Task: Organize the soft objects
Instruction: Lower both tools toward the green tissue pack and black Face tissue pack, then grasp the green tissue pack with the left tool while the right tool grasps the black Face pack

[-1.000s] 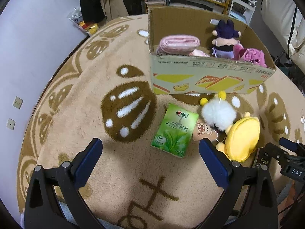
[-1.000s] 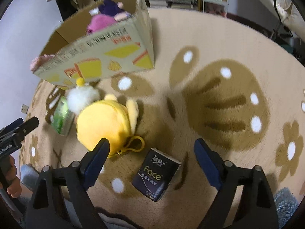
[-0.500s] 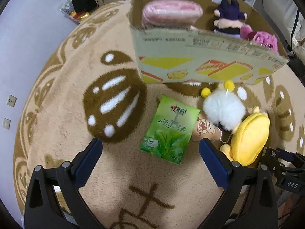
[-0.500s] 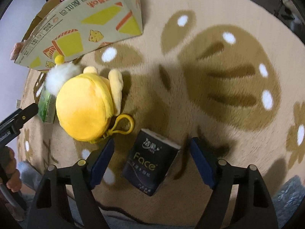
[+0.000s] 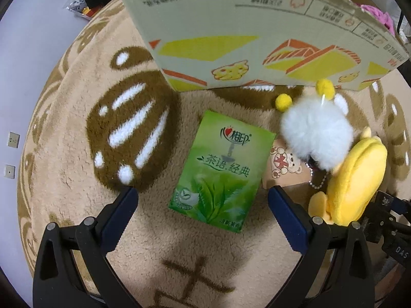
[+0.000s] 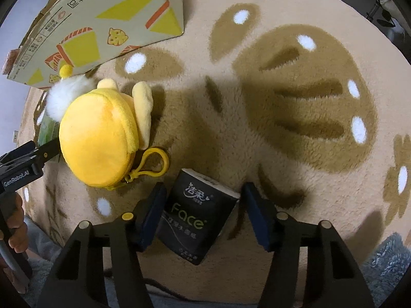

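A green tissue pack point(image 5: 221, 172) lies flat on the rug, and my open left gripper point(image 5: 203, 208) straddles its near end. A black "Face" tissue pack point(image 6: 196, 213) lies between the fingers of my right gripper point(image 6: 205, 213), which stand close on both sides; the left pad point(image 6: 152, 210) touches or nearly touches it. A yellow plush pouch point(image 6: 97, 138) with a clip lies left of the black pack and also shows in the left wrist view point(image 5: 357, 184). A white fluffy pompom point(image 5: 316, 138) lies beside it.
A cardboard box point(image 5: 257, 38) stands on the rug behind the objects, with pink plush point(image 5: 377, 15) at its far right rim. A small bear-print card point(image 5: 285, 164) lies under the pompom. The brown-patterned beige rug point(image 6: 295, 97) stretches to the right. The purple wall point(image 5: 23, 51) is left.
Both grippers moved forward and down. The left one now straddles the green pack. The right one's fingers narrowed around the black pack.
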A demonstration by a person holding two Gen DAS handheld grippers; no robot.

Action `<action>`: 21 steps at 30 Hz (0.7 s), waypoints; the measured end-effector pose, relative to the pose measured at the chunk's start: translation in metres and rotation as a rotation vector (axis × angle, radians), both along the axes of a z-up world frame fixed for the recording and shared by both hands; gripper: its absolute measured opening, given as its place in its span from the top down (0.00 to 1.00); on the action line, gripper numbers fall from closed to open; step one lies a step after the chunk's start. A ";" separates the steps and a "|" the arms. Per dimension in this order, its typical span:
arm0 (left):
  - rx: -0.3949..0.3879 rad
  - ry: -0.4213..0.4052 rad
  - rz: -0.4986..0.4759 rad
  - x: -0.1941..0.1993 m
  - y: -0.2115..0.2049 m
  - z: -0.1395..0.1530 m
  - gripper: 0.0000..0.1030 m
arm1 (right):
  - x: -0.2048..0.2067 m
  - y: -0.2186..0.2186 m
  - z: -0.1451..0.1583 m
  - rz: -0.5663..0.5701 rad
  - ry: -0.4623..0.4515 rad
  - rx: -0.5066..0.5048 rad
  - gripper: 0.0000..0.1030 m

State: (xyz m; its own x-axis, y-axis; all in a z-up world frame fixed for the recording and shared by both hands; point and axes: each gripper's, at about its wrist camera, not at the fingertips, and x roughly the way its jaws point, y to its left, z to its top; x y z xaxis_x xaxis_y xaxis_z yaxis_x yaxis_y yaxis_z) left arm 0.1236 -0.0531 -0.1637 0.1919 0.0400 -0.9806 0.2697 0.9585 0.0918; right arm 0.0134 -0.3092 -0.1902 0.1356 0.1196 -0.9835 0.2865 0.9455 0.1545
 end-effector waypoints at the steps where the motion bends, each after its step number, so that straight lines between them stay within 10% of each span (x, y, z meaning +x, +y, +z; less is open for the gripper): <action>1: 0.004 -0.002 0.000 0.000 0.002 -0.001 0.03 | 0.000 0.000 -0.001 0.006 0.002 -0.010 0.39; 15: -0.012 -0.031 -0.002 0.016 0.005 -0.006 0.04 | 0.006 0.033 0.005 0.054 -0.022 -0.070 0.44; 21: -0.050 -0.038 -0.019 0.014 0.002 -0.003 0.24 | 0.003 0.038 0.014 0.050 -0.043 -0.051 0.44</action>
State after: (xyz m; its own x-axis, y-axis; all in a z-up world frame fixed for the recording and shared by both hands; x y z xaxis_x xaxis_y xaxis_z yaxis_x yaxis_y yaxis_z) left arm 0.1377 -0.0509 -0.1666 0.2298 -0.0127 -0.9732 0.2853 0.9569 0.0549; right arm 0.0169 -0.2711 -0.1761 0.1725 0.0773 -0.9820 0.2326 0.9655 0.1169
